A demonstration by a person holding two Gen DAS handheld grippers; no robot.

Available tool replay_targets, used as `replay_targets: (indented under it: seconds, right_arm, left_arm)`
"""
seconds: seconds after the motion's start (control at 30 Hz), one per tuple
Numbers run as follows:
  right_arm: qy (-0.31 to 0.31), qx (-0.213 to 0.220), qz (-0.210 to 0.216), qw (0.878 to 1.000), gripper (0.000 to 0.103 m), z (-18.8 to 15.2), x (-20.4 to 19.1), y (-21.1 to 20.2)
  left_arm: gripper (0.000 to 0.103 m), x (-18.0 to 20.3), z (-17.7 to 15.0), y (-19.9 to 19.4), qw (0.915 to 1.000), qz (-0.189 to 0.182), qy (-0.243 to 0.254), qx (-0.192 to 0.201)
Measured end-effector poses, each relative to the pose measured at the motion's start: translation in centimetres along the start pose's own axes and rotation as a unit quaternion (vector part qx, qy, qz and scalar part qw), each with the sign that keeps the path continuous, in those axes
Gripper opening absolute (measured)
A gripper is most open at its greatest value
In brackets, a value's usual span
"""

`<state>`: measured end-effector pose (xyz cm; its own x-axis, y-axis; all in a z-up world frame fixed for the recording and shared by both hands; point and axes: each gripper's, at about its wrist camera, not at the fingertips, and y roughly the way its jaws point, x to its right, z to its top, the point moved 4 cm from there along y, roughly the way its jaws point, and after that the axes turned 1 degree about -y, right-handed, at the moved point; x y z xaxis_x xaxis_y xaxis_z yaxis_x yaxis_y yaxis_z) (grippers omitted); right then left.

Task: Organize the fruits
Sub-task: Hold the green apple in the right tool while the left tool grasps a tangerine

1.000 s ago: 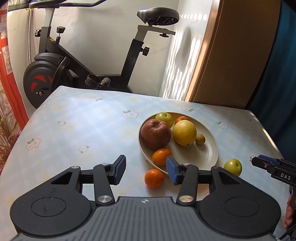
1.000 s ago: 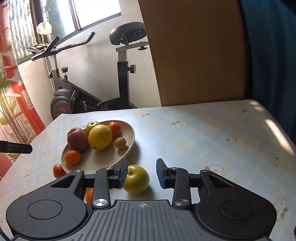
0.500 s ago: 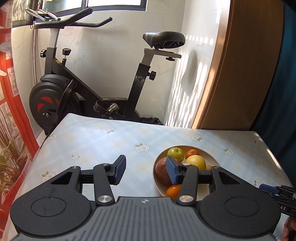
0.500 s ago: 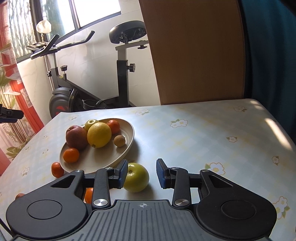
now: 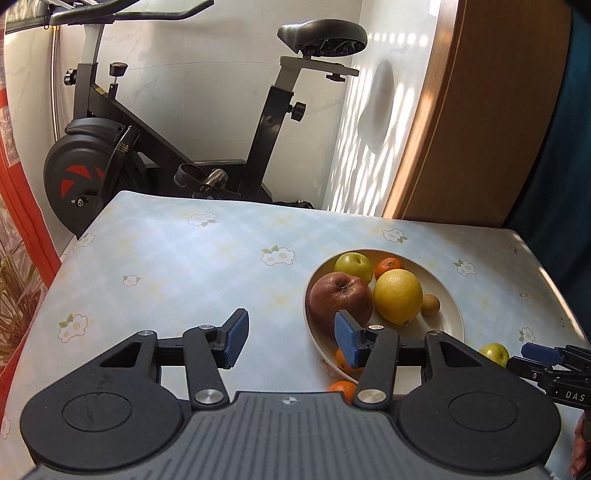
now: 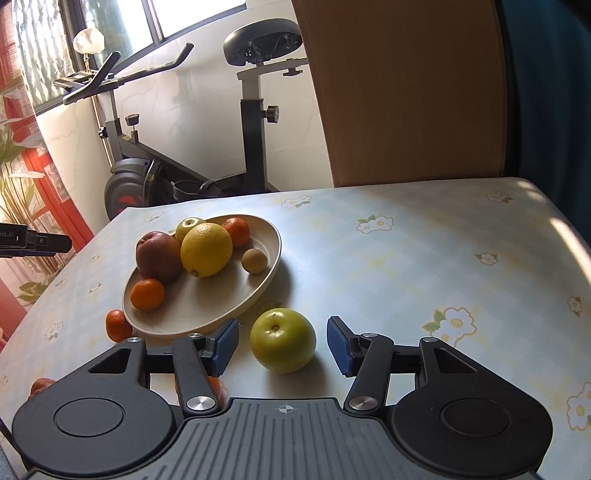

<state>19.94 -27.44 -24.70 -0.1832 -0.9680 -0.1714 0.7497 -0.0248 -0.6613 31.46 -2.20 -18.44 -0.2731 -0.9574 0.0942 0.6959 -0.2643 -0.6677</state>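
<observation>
a pale blue-and-yellow checked tablecloth (image 6: 406, 266) with white flowers; a cream bowl (image 6: 207, 310) holding a dark red apple (image 6: 157, 254), a yellow citrus (image 6: 206, 249), orange mandarins (image 6: 147, 293); a green apple (image 6: 282, 339) outside it; blue pads (image 6: 340, 345) on black grippers.

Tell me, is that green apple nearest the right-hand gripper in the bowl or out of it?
Out. The green apple sits on the tablecloth beside the bowl, between the right gripper's opening jaws, touching neither pad.

Black exercise bike (image 5: 177, 122) against white sunlit wall (image 5: 221, 74), beside window (image 6: 199, 14).
</observation>
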Motion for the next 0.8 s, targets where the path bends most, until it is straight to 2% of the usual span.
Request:
replay_targets:
  seconds: [0.43,0.53,0.8]
  right_arm:
    - [0.012,-0.048,0.015,0.999,0.050,0.4,0.6,2.9]
    - [0.012,-0.059,0.015,0.998,0.047,0.3,0.6,3.4]
    - [0.005,-0.065,0.019,0.998,0.044,0.5,0.6,3.6]
  left_arm:
    - [0.055,0.9,-0.9,0.6,0.9995,-0.020,0.015,-0.018]
    - [0.055,1.1,-1.1,0.6,0.9994,-0.022,0.019,-0.021]
    - [0.055,1.4,-1.6,1.2,0.9987,-0.030,0.022,-0.034]
